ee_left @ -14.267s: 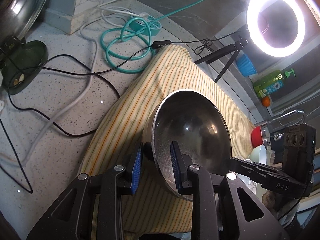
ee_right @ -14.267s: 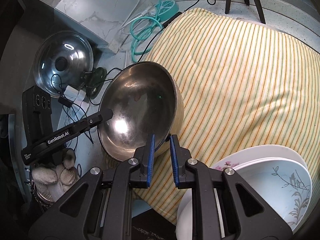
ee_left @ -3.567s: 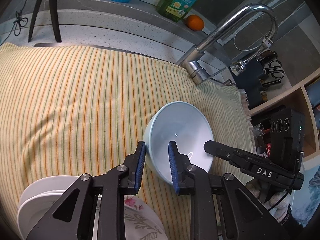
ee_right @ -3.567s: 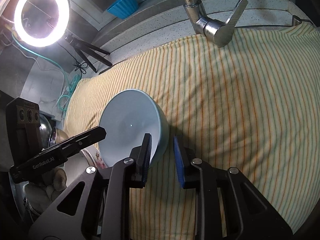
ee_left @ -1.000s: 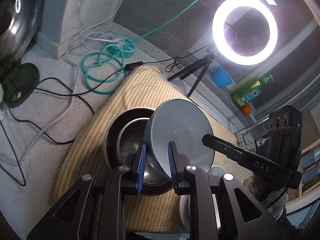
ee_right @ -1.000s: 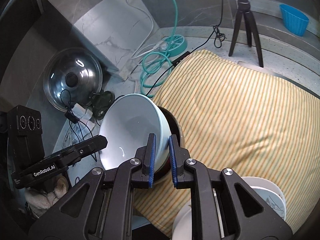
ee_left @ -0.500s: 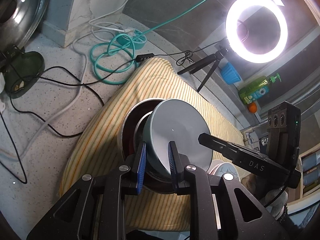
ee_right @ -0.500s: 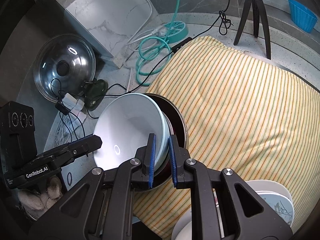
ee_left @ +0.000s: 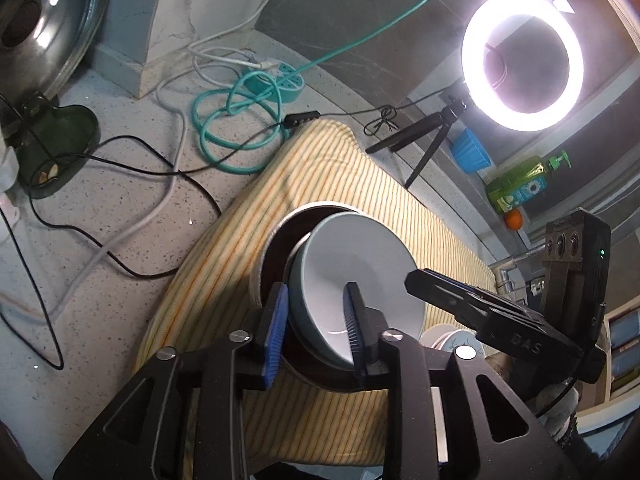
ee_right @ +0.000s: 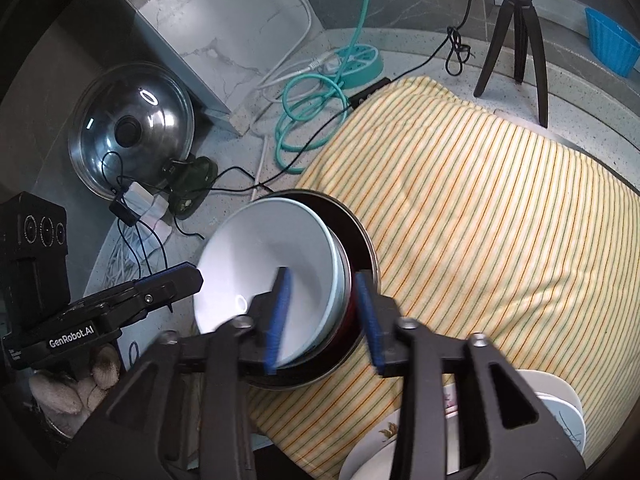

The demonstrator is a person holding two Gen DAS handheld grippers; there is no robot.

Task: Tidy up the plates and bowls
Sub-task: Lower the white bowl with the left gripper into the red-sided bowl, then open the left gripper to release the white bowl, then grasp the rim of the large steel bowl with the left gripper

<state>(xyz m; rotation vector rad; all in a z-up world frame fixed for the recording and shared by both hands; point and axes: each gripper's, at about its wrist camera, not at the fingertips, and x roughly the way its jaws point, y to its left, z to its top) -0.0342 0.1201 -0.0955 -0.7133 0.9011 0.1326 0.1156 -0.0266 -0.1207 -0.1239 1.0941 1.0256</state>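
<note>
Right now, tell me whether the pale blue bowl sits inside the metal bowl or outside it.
Inside. The pale blue bowl is nested in the metal bowl, whose dark rim curves around it, tilted slightly rather than level.

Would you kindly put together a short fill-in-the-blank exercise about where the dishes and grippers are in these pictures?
1. The pale blue bowl sits nested inside the ____ bowl.
2. Both bowls rest on a ____ cloth.
3. The right gripper has its jaws opening, with the pale bowl's ____ between them.
4. Behind the cloth, a ring light stands on a small ____.

Missing words: metal; striped; rim; tripod
</note>
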